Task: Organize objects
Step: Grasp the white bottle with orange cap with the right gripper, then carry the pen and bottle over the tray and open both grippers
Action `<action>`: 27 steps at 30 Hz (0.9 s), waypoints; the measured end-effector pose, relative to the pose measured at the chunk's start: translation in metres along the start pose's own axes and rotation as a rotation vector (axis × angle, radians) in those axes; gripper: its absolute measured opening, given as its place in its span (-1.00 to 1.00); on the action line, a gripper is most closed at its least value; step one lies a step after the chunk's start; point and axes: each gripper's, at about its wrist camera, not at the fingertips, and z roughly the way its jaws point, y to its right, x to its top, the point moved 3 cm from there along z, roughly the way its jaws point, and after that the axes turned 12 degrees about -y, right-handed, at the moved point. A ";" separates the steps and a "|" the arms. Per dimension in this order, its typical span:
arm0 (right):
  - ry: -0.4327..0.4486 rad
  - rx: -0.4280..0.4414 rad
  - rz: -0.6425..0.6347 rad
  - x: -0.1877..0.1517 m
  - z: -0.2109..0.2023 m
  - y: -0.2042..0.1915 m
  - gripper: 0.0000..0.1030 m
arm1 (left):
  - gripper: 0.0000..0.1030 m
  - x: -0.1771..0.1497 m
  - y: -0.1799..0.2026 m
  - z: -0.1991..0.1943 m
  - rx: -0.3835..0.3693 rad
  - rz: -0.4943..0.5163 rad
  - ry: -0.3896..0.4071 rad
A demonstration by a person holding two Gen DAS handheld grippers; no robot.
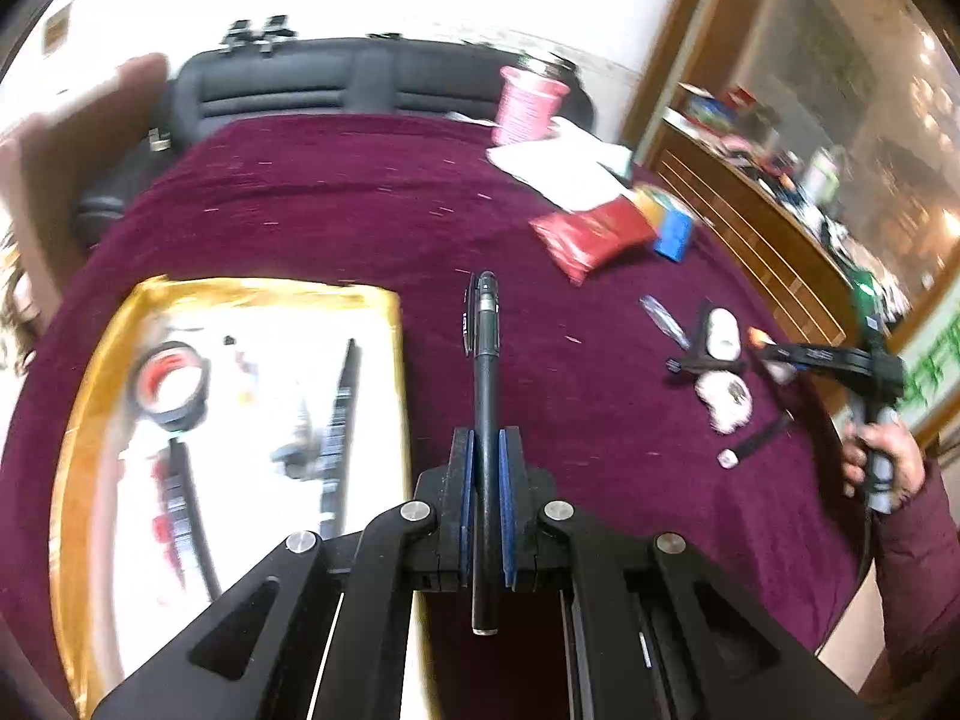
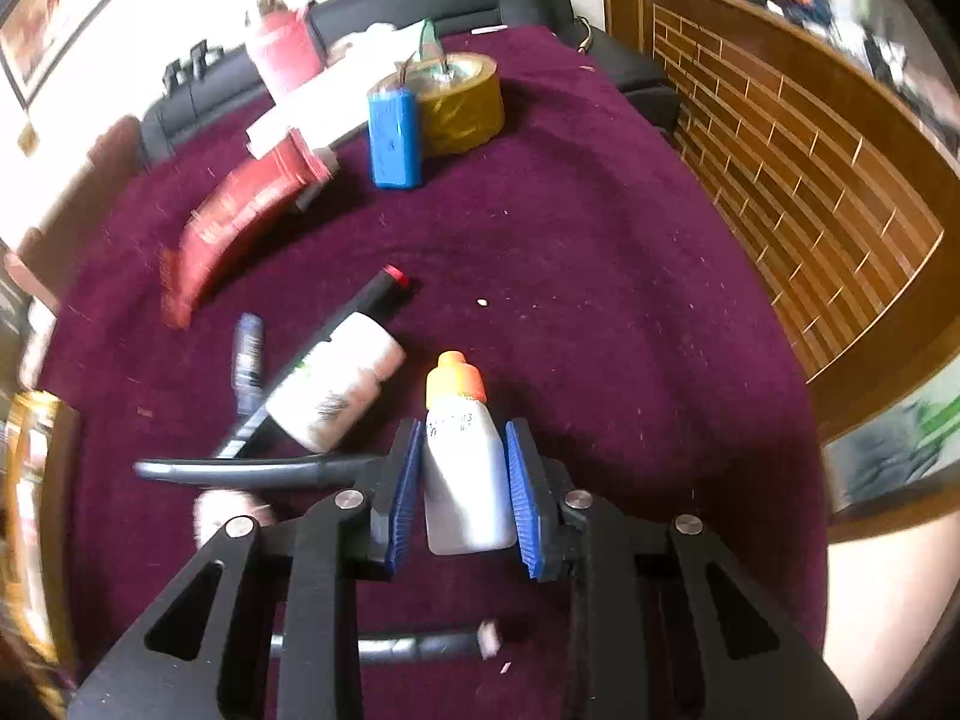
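Currently, table: maroon cloth-covered table [image 1: 336, 204], wide bare room kept at centre.
Tray: gold-rimmed white tray [image 1: 90, 396], black tape roll [image 1: 171, 384] held inside.
Left gripper [image 1: 486, 456]: angled downward, pressed on slim black pen [image 1: 485, 360].
Right gripper [image 2: 462, 486]: tilted down, small white orange-capped bottle [image 2: 462, 474] bracketed, right pad contact unclear.

Two white bottles [image 2: 336, 387] [image 2: 465, 468], one blue battery pack [image 2: 393, 141], one yellow tape roll [image 2: 462, 102], one red packet [image 2: 234, 228].

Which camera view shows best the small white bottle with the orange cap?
The right wrist view: the bottle stands large between the right gripper pads. In the left wrist view only its orange cap shows, small and far.
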 end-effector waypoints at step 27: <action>-0.341 0.639 -0.351 -0.101 0.033 -0.330 -0.49 | -0.89 -0.074 -0.099 0.019 0.091 -0.192 -0.134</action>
